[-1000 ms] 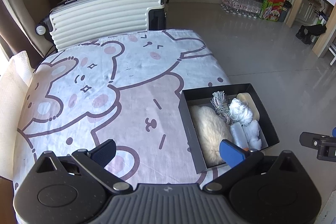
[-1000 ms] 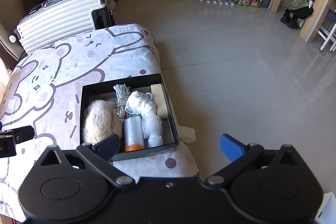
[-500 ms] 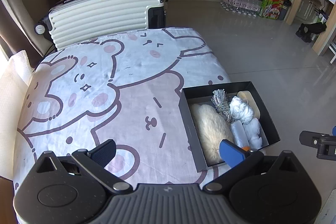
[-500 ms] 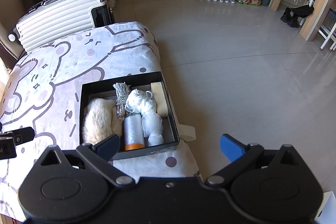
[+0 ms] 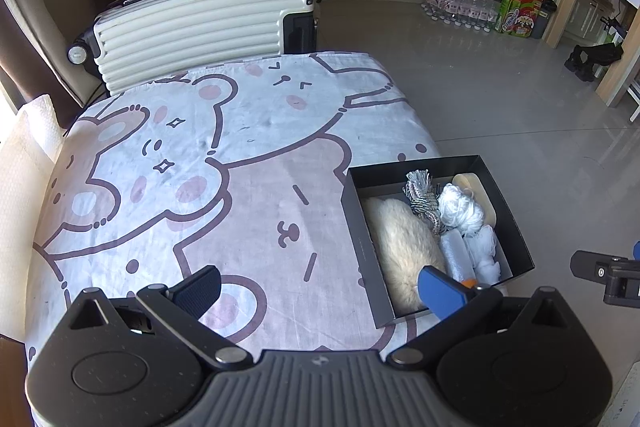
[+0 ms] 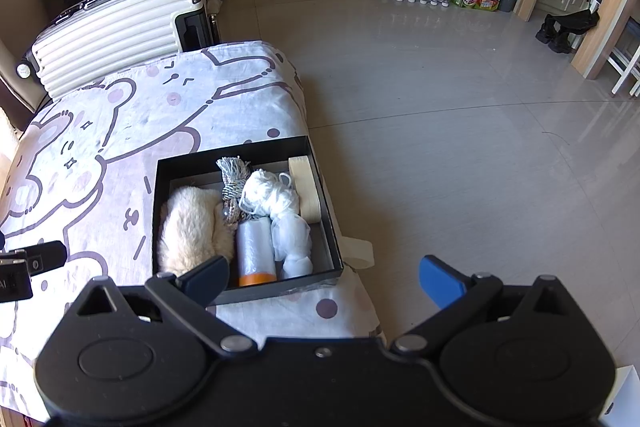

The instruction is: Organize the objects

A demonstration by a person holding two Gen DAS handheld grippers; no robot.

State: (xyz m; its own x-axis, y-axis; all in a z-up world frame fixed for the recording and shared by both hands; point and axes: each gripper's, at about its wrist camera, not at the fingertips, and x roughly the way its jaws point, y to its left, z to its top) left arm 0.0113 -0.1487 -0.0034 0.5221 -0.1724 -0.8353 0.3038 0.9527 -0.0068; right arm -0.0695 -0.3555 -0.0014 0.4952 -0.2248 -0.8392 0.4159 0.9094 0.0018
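left wrist view, room: kitchen-like room with pale floor tiles, 1 ribbed white suitcase (image 5: 200, 23) behind a bed-like surface under a bear-print sheet (image 5: 192, 163).
left wrist view, tongs: left tongs (image 5: 320, 287) spread wide, holding nothing, above the sheet's near edge.
left wrist view, box: 1 black box (image 5: 356, 227) at the sheet's right edge, items packed inside.
right wrist view, tongs: right tongs (image 6: 324, 277) released, empty, hovering beyond the box's near rim.
right wrist view, contents: 1 fluffy cream plush (image 6: 192, 227), 1 grey braided cord (image 6: 232, 183), 1 white yarn ball (image 6: 268, 191), 1 clear roll with orange end (image 6: 254, 251), 1 white mesh bundle (image 6: 292, 243), 1 beige block (image 6: 306, 187).
handling: likely all light; plush, yarn, mesh soft and compressible, pinch mid-body; roll probably slick, grip across its middle; block stiff, take its long sides.
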